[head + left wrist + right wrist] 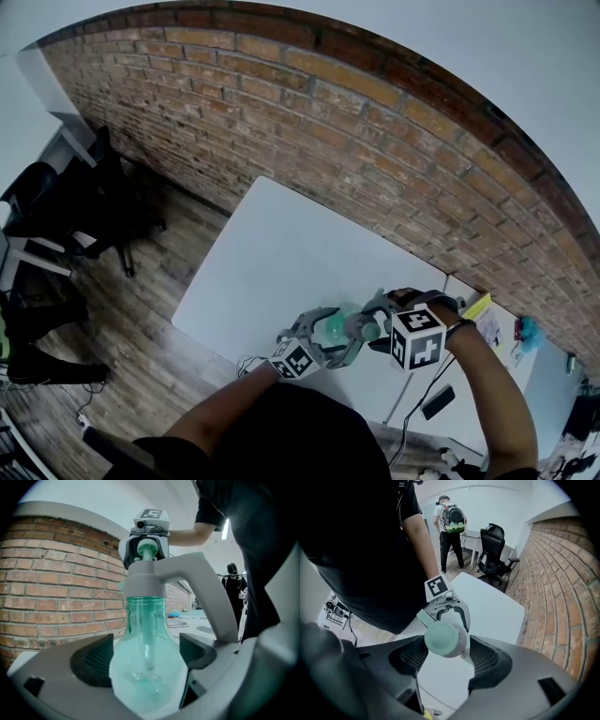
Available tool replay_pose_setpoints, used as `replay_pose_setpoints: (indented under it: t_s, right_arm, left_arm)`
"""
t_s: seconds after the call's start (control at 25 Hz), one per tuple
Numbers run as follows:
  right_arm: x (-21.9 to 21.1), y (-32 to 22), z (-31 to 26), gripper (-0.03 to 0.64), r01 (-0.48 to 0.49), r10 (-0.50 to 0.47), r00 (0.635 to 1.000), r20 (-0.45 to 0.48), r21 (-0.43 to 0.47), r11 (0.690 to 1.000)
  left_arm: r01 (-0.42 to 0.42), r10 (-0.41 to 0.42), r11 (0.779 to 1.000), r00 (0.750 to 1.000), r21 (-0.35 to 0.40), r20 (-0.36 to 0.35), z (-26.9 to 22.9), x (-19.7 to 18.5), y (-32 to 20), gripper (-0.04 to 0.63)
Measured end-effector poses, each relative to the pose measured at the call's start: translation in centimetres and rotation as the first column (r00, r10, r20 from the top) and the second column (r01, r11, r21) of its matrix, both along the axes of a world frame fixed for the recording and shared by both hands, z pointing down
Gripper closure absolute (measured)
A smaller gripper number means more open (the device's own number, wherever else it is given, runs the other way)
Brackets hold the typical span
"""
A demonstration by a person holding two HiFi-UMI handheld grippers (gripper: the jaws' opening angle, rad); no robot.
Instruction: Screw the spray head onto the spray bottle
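Observation:
A translucent green spray bottle (149, 667) stands upright between the pads of my left gripper (145, 658), which grips its wide belly from the side; both pads (96, 660) touch it. A grey spray head (146, 581) with a green top sits on the bottle's neck. My right gripper (147, 545) comes down from above and is shut on that head. In the right gripper view the green top of the spray head (443, 639) sits between the jaws of the right gripper (450, 657), with the left gripper (446, 609) below. In the head view the left gripper (328, 330), the bottle (336, 325), the spray head (364, 326) and the right gripper (378, 323) meet near the white table's front edge (281, 244).
A brick wall (375, 141) runs behind the table. A second table at the right holds a yellow sheet (478, 307), a blue object (528, 330) and a black object (437, 401). A black office chair (494, 545) and a person with a backpack (450, 522) stand beyond the table.

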State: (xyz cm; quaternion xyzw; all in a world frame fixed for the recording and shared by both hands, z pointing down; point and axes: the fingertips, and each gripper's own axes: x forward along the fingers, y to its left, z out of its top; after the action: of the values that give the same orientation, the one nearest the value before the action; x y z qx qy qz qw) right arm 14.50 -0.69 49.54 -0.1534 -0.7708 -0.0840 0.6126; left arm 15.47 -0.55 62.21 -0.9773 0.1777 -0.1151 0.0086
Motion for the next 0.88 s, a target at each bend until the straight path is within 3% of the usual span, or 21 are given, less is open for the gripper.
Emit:
replay_pose_setpoints:
  t_s: [0.24, 0.44, 0.88]
  right_arm:
    - [0.5, 0.2, 1.0, 0.357, 0.122, -0.118, 0.990, -0.078, 0.054, 0.991]
    - [0.1, 0.3, 1.8, 0.357, 0.168, -0.161, 0.982, -0.098, 0.073, 0.983]
    - [0.0, -0.3, 2.0, 0.357, -0.050, 0.052, 0.998, -0.025, 0.047, 0.998]
  left_arm:
    - [-0.046, 0.046, 0.999, 0.999, 0.020, 0.023, 0.7, 0.3, 0.1, 0.124]
    - [-0.080, 0.077, 0.996, 0.995, 0.046, 0.070, 1.9, 0.2, 0.7, 0.089]
    - [-0.057, 0.057, 0.998, 0.997, -0.009, -0.043, 3.0, -0.2, 0.1, 0.084]
